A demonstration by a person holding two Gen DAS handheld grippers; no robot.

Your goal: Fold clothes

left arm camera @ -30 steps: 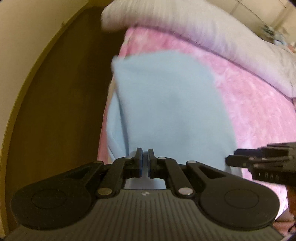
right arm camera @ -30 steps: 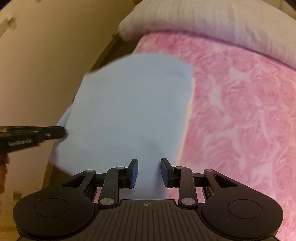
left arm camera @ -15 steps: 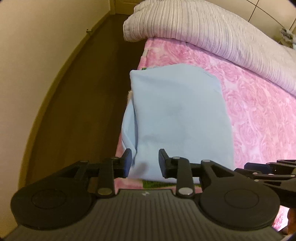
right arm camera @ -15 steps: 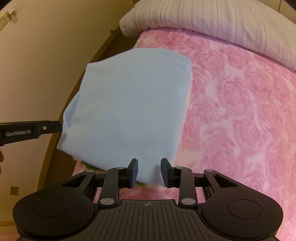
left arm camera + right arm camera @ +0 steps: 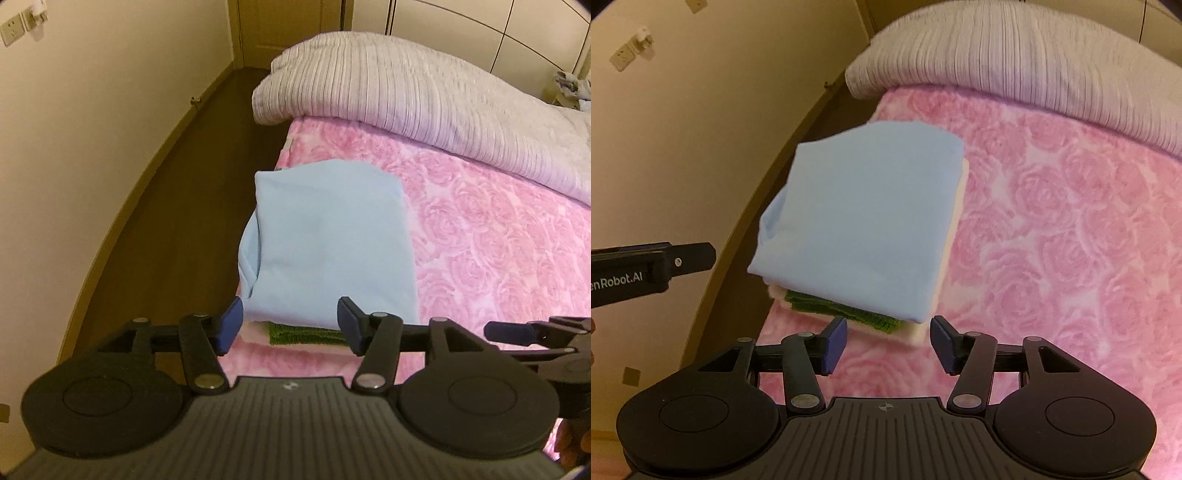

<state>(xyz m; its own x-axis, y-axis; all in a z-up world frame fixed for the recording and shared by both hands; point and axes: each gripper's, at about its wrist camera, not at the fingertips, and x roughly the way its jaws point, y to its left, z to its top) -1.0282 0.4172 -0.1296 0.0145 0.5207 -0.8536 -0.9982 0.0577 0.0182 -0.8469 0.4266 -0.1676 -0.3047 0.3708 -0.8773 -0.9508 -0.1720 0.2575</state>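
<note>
Folded light-blue garment [image 5: 328,240] lies flat on top of a small stack at the near corner of the pink rose bedspread [image 5: 498,240], right at the bed edge next to the dark floor [image 5: 177,206]. Under the blue piece: a green knit item [image 5: 842,306] and a cream one [image 5: 916,334], both poking out at the stack's near edge. Striped grey duvet [image 5: 424,85] sits beyond the stack, well apart from it.

Left gripper [image 5: 291,326]: jaws have just been opening, now spread wide, nothing between the pads; the blue piece's near edge shows just beyond the gap. Right gripper [image 5: 888,343]: jaws have also just been opening, spread, empty, clear of the stack's near right corner.

Key relation: the stack lies straight ahead of and below both sets of jaws. Long axis of the blue fold runs away from the grippers, toward the duvet. Left gripper lines up on the stack's near left part, right gripper on its near right corner; neither looks clearly nearer.

Judgement: this piece looks folded and placed, so the next move is likely away from the stack toward another garment; none is visible here.
</note>
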